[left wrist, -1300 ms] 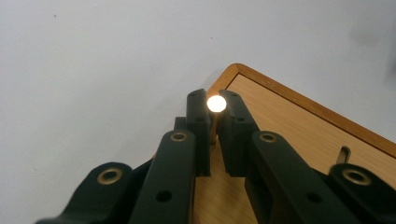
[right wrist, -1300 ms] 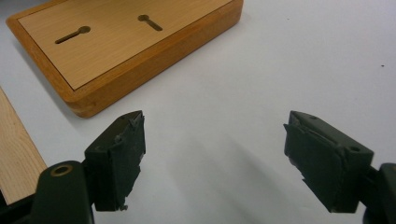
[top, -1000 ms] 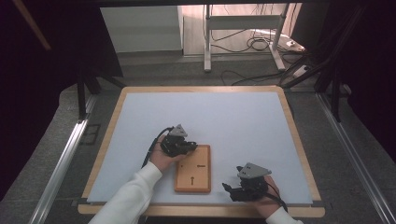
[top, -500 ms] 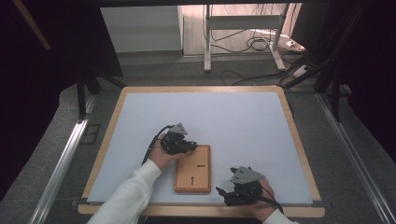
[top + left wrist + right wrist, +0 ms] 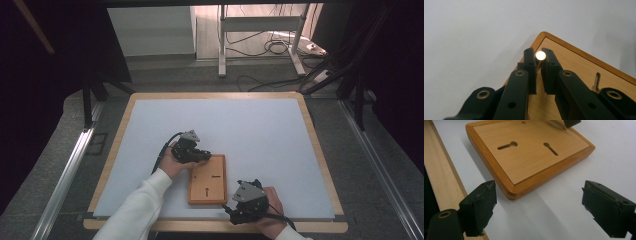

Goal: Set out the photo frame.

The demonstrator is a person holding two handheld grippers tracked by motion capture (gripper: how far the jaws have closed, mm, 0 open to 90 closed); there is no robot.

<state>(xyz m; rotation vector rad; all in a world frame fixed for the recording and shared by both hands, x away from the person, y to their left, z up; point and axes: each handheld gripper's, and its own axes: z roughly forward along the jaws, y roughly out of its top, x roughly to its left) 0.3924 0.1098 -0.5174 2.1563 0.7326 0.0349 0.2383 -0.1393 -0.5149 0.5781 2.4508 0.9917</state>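
Covering the table (image 5: 320, 145), pale sheet (image 5: 240, 130) bears wooden board (image 5: 207, 180).

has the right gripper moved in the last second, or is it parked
Yes. Judged against the wooden board, the right gripper has slid leftward along the table's near edge, closing in on the board's near right corner, jaws wide open.

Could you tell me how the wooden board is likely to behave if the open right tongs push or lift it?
The wooden board looks rigid and thick, so it should not flex. It lies flat on the smooth white mat, so a push would probably slide it rather than tip it. Its rounded, glossy edge may slip in the right tongs; the left tongs grip a peg at its corner.
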